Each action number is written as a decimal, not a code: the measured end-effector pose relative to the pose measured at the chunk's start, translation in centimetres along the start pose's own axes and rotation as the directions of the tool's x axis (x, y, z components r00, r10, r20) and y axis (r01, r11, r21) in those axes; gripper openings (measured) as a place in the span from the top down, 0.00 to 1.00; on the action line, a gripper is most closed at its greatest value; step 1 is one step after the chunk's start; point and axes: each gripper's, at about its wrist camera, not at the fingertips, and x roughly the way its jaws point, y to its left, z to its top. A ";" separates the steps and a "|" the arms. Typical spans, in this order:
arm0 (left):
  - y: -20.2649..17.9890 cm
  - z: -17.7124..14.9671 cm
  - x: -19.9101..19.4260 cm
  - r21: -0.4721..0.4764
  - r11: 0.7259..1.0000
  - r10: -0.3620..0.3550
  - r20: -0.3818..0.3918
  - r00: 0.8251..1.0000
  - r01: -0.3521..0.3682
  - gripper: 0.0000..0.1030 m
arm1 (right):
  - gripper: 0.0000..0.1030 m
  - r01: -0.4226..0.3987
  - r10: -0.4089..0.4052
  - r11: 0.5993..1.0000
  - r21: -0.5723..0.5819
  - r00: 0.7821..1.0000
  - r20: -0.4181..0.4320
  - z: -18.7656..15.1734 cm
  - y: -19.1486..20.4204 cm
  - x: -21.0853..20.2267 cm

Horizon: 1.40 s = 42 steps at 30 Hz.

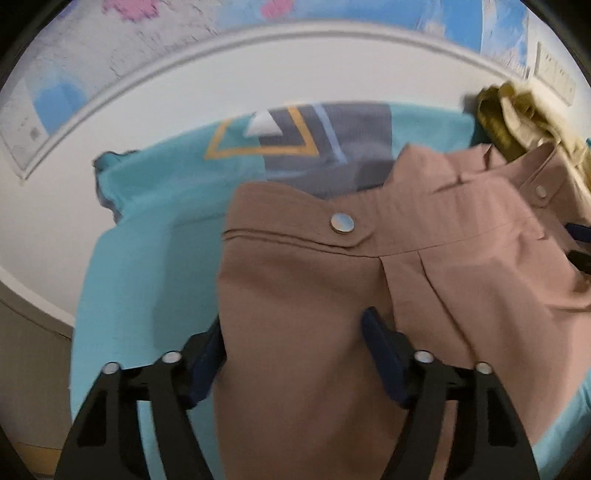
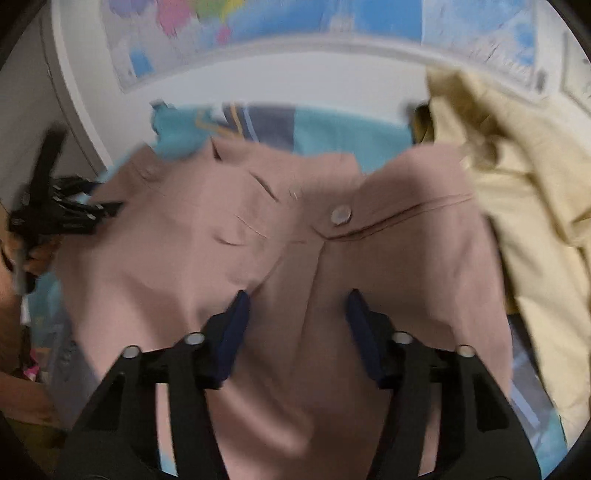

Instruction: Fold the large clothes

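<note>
Both jaws spread, left gripper (image 1: 295,354) and right gripper (image 2: 297,328) each straddling pinkish-brown trousers (image 1: 314,295) (image 2: 258,240), waistband beyond fingertips, over turquoise cloth (image 1: 147,240), cream garment (image 2: 517,184) alongside

Dusty pink trousers (image 1: 314,295), plain, with silver snaps (image 1: 342,222). Under them a turquoise sheet (image 1: 147,266) printed with a grey block, yellow outline and white triangle. Beside these a pale beige garment (image 2: 535,206) with an olive lining. Tabletop (image 1: 184,99) white. Map (image 2: 295,29) in blue, pink and white. Black claws with navy pads (image 2: 232,332).
</note>
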 end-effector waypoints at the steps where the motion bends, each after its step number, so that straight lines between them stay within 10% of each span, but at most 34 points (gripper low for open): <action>1: -0.1 0.0 0.5 -0.003 1.000 -0.008 -0.008 1.000 0.008 0.53 | 0.74 -0.006 0.006 1.000 0.007 1.000 -0.006 -0.3 -0.2 0.6; 2: -0.1 0.0 0.9 -0.007 0.999 -0.031 -0.022 0.999 0.031 0.61 | 0.99 -0.033 0.033 0.999 0.023 0.999 -0.006 -0.2 -0.5 1.1; 10: 1.2 2.3 -2.2 -0.081 0.995 -0.053 0.123 0.991 0.063 0.93 | 0.99 -0.047 0.026 0.997 0.065 0.954 0.298 2.9 -2.1 -5.8; 14: 1.7 3.5 -1.7 -0.107 0.993 -0.037 0.139 0.990 0.052 0.93 | 0.99 -0.015 -0.004 0.994 0.110 0.986 0.165 4.0 -3.1 -1.1; 19: 2.2 3.2 1.6 -0.134 0.991 -0.009 0.059 0.998 0.017 0.74 | 0.98 -0.031 0.019 0.989 0.146 0.996 0.088 2.9 -3.8 2.6; 27: 2.5 2.3 -1.4 -0.133 0.991 0.031 0.140 0.990 -0.012 0.58 | 0.94 -0.040 0.023 0.985 0.168 0.994 0.102 2.9 -4.1 2.3; 35: 0.1 0.9 -4.8 -0.083 0.996 0.049 0.200 0.978 -0.033 0.40 | 0.54 -0.048 0.025 0.988 0.144 0.986 0.162 2.3 -3.1 -1.2; 42: -1.6 0.3 -5.7 -0.038 0.999 0.034 0.220 0.975 -0.026 0.36 | 0.44 -0.107 0.101 0.994 0.024 0.979 0.177 0.8 0.3 -3.6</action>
